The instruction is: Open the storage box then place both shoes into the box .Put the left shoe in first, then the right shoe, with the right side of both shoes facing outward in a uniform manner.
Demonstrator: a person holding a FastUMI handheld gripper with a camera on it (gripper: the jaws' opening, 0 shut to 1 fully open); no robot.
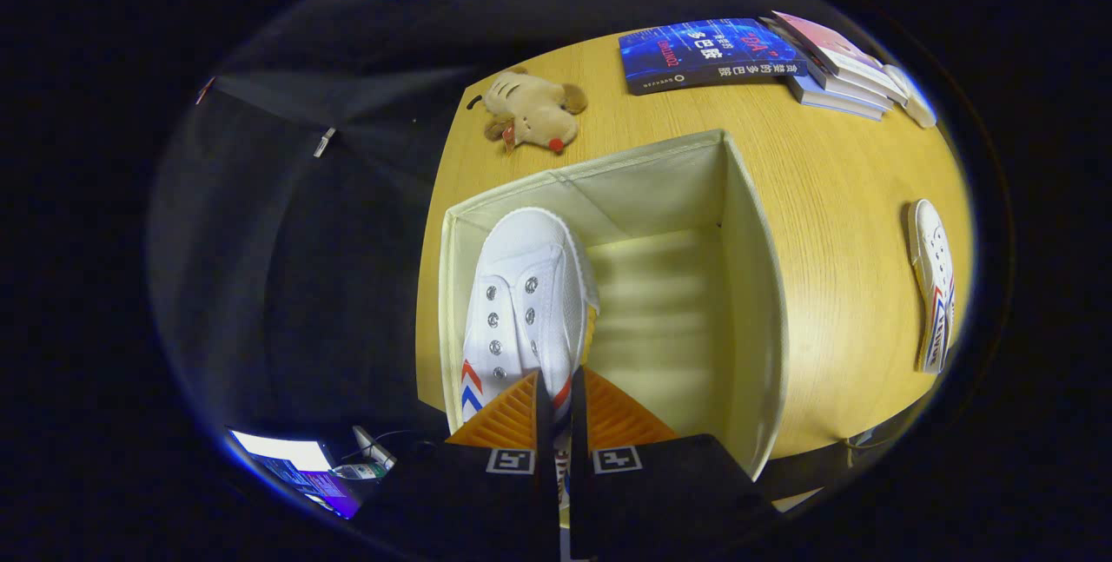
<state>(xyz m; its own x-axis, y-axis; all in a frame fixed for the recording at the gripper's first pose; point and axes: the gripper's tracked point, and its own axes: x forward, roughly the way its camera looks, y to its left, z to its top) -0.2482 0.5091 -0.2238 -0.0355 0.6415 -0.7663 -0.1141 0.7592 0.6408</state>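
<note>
Two shoes are showing here, and they are lying well apart. Starting at the left, the white shoe [528,301] is hanging inside the open storage box [756,284], tight against the box's left wall, with its toe pointing away from the fingers and its long axis running straight ahead along them. The gripper [560,410] is pinching this shoe at the heel end: its two fingers are sitting close together with a thin strip of the shoe's collar between them, so they appear to be clamping on that edge. Red and blue stripes are showing on the shoe's side just ahead of the fingers. Whether the sole is already resting on the box floor is hard to tell.

Moving right, the rest of the box floor is lying bare beside the held shoe, which is leaving room for a second one. Beyond the box, on the wooden table [834,188], a plush toy [532,110] is lying near the far left corner and a stack of books [764,54] is sitting farther right.

Farthest right, the second shoe [933,284] is lying on its side on the table, outside the box's right wall. Its long axis is running roughly parallel to the held shoe. Judging from this, the next reach is calling for a swing to the right, over that wall.
</note>
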